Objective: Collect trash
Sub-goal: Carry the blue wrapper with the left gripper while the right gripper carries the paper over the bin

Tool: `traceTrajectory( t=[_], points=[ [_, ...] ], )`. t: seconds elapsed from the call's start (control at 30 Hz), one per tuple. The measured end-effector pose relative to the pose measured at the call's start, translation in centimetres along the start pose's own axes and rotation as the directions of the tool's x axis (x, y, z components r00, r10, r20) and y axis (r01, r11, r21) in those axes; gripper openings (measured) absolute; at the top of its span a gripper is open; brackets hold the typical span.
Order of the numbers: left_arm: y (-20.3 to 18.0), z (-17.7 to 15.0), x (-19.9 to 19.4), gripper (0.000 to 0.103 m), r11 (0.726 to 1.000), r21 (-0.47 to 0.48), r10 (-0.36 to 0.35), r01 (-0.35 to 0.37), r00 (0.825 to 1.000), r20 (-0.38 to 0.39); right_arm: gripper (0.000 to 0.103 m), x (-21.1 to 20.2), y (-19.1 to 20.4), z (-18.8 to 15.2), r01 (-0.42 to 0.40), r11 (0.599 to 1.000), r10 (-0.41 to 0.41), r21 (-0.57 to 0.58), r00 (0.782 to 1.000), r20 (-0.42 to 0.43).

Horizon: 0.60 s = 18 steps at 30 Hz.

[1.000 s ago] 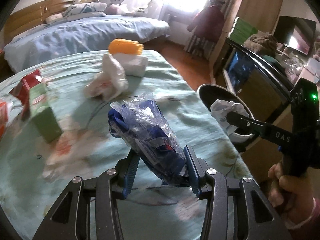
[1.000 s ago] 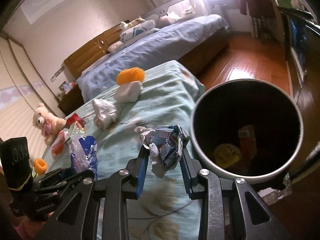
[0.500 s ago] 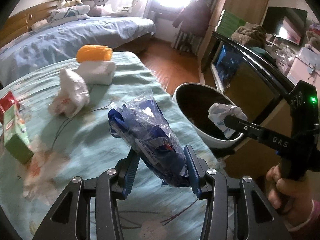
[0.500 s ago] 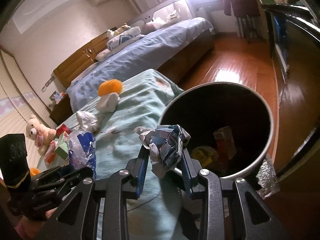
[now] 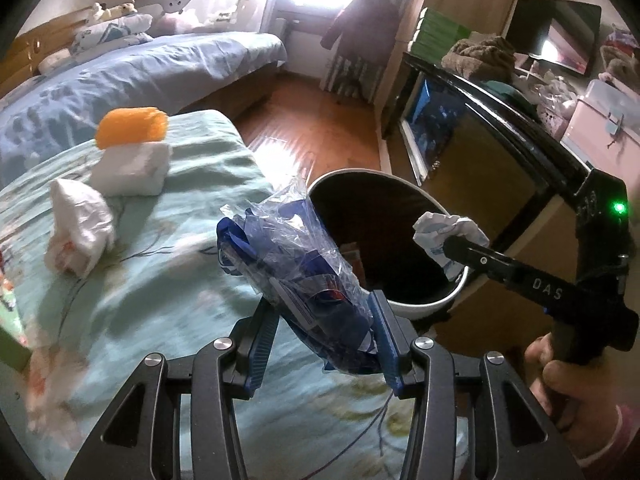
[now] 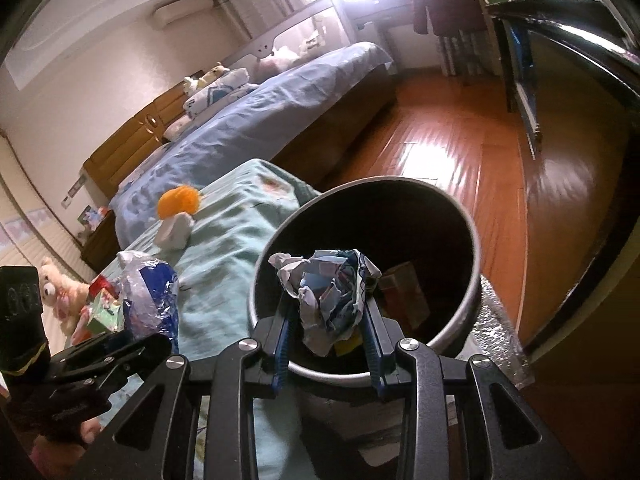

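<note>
I hold a crumpled paper ball (image 6: 334, 292) in my right tongs (image 6: 328, 332), squeezed tight between both pads. It hangs over the open mouth of the black trash bin (image 6: 460, 216), just inside the near rim. My left tongs (image 5: 320, 340) are about half open and pinch a crinkly blue plastic wrapper (image 5: 296, 256), which is over the green bench cloth (image 5: 168, 280) with the bin at two o'clock, close by.

I think I am at the drop step. Next I should let the paper ball fall, then bring the wrapper over the bin too.

More trash waits at ten o'clock: a white wad (image 5: 80, 224), a white pack (image 5: 128, 168) and an orange thing (image 5: 132, 126).
</note>
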<state>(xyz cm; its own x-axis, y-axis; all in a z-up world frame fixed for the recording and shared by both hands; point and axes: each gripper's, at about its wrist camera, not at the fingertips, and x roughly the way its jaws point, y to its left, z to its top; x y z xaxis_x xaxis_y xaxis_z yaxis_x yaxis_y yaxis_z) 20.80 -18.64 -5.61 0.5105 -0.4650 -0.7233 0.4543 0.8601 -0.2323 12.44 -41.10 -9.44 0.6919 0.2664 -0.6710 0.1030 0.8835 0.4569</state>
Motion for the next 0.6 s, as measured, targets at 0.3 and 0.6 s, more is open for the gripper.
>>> traceTrajectory(
  t=[0.3,0.6],
  points=[
    [-1.4,2.1,3.2,0.045,1.000,0.025,0.001,0.000,1.000,-0.025,0.033,0.7,-1.6,0.5,0.033,0.999,-0.033,0.030,0.999,0.004],
    [-2.7,3.8,6.0,0.045,0.999,0.053,-0.001,0.004,0.999,-0.049,0.033,1.5,-2.4,1.5,0.048,0.998,-0.048,0.028,0.999,-0.004]
  ],
)
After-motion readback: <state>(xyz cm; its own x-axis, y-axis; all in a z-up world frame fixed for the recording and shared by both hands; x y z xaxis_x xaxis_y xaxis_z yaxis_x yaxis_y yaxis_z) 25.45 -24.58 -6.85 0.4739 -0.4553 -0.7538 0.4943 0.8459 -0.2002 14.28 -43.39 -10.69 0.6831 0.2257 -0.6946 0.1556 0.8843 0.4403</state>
